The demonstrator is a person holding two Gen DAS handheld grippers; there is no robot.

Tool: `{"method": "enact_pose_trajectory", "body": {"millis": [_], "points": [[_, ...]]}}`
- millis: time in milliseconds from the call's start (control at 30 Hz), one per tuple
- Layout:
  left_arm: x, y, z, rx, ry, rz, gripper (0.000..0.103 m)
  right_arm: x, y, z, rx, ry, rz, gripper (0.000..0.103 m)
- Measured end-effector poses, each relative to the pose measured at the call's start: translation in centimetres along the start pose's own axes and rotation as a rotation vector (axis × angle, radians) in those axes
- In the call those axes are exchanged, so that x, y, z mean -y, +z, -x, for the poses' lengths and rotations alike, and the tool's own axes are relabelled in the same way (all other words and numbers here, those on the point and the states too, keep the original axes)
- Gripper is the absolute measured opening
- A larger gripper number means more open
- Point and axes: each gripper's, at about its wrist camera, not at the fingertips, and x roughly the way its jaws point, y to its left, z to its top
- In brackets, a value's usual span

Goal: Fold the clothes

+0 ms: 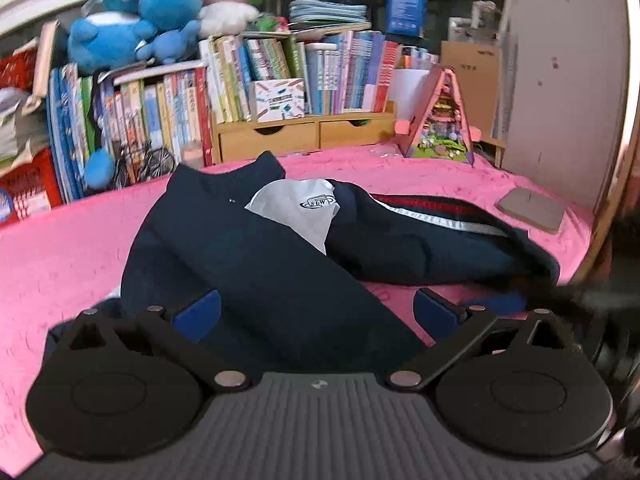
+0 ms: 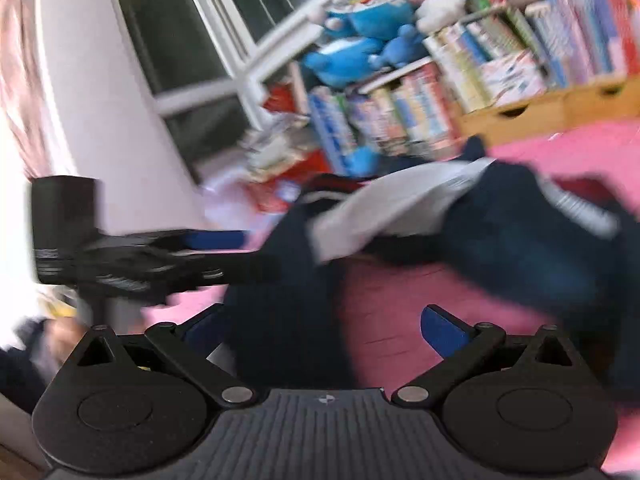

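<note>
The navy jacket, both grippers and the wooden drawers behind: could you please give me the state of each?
Navy jacket: unfolded, rumpled on the pink cover, white lining exposed.
Left gripper: open, fingers either side of a jacket fold.
Right gripper: open, navy fabric between its fingers, not clamped.
Wooden drawers: both shut.
Grey pad: lying flat on the cover.

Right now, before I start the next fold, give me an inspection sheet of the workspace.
Surface: pink cover, wrinkled.
Job's things: navy jacket spread out, white lining exposed, striped sleeve lying to one side.
Clutter: grey pad, toy house.
Grippers: left gripper open over the jacket; right gripper open, fabric between its fingers; view blurred.
Cables: nothing seen.
Surroundings: books, plush toys, wooden drawers.
</note>
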Motion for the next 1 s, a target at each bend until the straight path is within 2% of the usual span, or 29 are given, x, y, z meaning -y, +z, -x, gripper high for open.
{"method": "enact_pose_trajectory", "body": {"millis": [100, 167, 200, 233, 267, 333, 367, 467, 533, 600, 667, 767, 867, 967, 1000], "points": [[-1.3, 0.1, 1.5, 0.028, 0.02, 0.034, 0.103, -0.6, -0.5, -1.4, -0.05, 0.044, -0.004, 0.101], [-2.1, -0.3, 2.9, 0.052, 0.056, 0.034, 0.103, -1.3, -0.5, -2.6, -0.094, 0.087, -0.015, 0.081], [-2.5, -0.6, 3.7, 0.072, 0.078, 0.02, 0.103, -1.7, -0.5, -3.2, -0.112, 0.092, -0.02, 0.057], [-2.8, -1.0, 4.5, 0.098, 0.103, -0.005, 0.103, -2.1, -0.3, -3.6, -0.122, 0.078, -0.027, 0.046], [-3.0, -1.5, 5.3, 0.121, 0.129, -0.032, 0.103, -2.2, -0.2, -3.8, -0.125, 0.067, -0.041, 0.045], [-3.5, -2.5, 6.2, 0.146, 0.189, -0.099, 0.103, -2.1, 0.5, -3.8, -0.122, 0.067, -0.081, 0.032], [-3.6, -2.9, 6.6, 0.154, 0.218, -0.13, 0.103, -2.1, 1.1, -3.6, -0.116, 0.08, -0.108, 0.03], [-3.2, -3.7, 7.0, 0.141, 0.273, -0.194, 0.103, -2.0, 3.3, -2.5, -0.058, 0.176, -0.204, 0.02], [-2.7, -4.3, 7.5, 0.167, 0.265, -0.222, 0.103, -2.3, 5.2, -2.1, -0.011, 0.279, -0.236, 0.019], [-2.0, -4.8, 8.2, 0.224, 0.267, -0.255, 0.103, -2.9, 7.6, -4.1, -0.009, 0.346, -0.243, 0.018], [-2.1, -5.2, 9.1, 0.261, 0.273, -0.267, 0.103, -4.3, 9.9, -7.9, -0.049, 0.334, -0.197, 0.018], [-2.5, -6.1, 9.2, 0.252, 0.236, -0.25, 0.103, -5.8, 13.1, -14.3, -0.144, 0.337, -0.163, 0.017], [-2.8, -6.6, 7.8, 0.206, 0.173, -0.217, 0.103, -6.1, 15.6, -16.6, -0.145, 0.361, -0.174, 0.017], [-3.4, -6.5, 5.7, 0.162, 0.045, -0.161, 0.103, -5.1, 16.6, -15.5, -0.097, 0.364, -0.181, 0.028], [-3.7, -6.2, 5.1, 0.149, -0.005, -0.126, 0.103, -4.5, 16.4, -14.5, -0.075, 0.354, -0.176, 0.048]]}}
